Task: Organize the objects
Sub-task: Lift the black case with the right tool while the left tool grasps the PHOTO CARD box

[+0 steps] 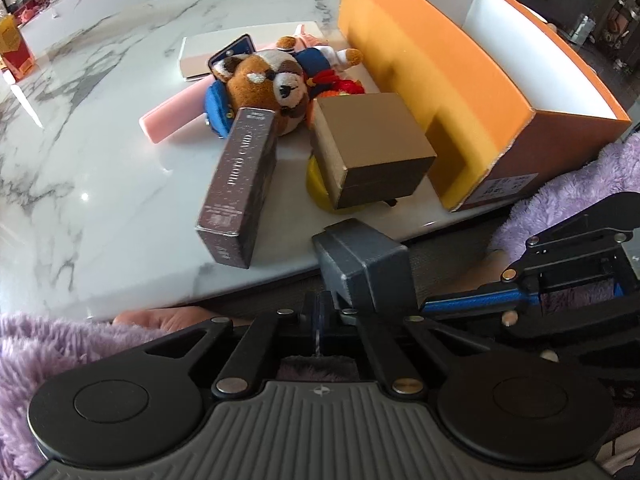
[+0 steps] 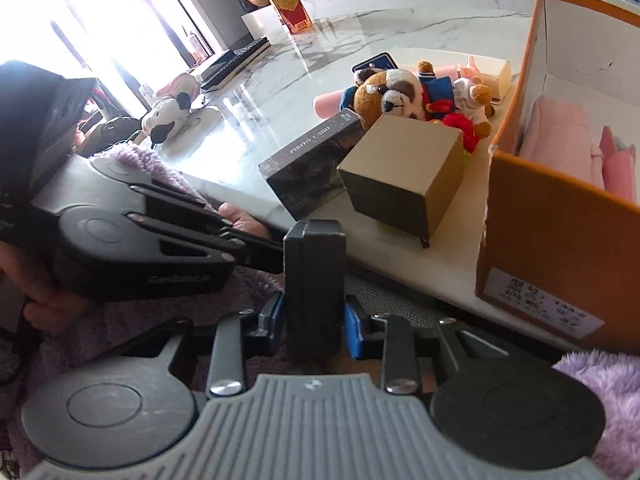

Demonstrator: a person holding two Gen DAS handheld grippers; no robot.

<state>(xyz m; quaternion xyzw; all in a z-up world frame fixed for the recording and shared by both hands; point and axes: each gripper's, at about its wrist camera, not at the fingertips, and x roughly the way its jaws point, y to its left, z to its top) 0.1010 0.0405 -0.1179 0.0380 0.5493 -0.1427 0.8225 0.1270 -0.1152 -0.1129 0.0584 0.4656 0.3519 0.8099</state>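
A small dark grey box [image 2: 315,276] is clamped upright between the blue-padded fingers [image 2: 354,330] of the right tongs [image 2: 314,330], held low in front of the near edge of the white marbled table [image 1: 100,152], not over it. In the left wrist view the same grey box [image 1: 366,266] sits just ahead of the left tongs [image 1: 320,320], whose tips are hidden behind their own body, so I cannot tell whether they are clenched or released.

On the table near its edge stands a tan cardboard cube [image 1: 372,152], resting on top of a yellow object [image 1: 320,192] that shows beneath it. Just to its left lies a long dark box marked "PHOTO CARD" [image 1: 244,184], its far end leaning against a brown and white plush animal [image 1: 264,84]. Behind the plush lie a pink flat item [image 1: 168,120], a pale flat box [image 1: 196,56] and a dark blue card [image 1: 234,50]; a red plush piece [image 2: 460,126] is beside the cube.

To the right stands a large open orange box [image 1: 440,80] with white inner walls; pink cloth items [image 2: 560,148] lie inside it. Farther off on the table are an orange juice bottle [image 2: 288,4] and a black and white cow plush [image 2: 168,116]. Fuzzy lilac sleeves [image 1: 24,348] frame both views.
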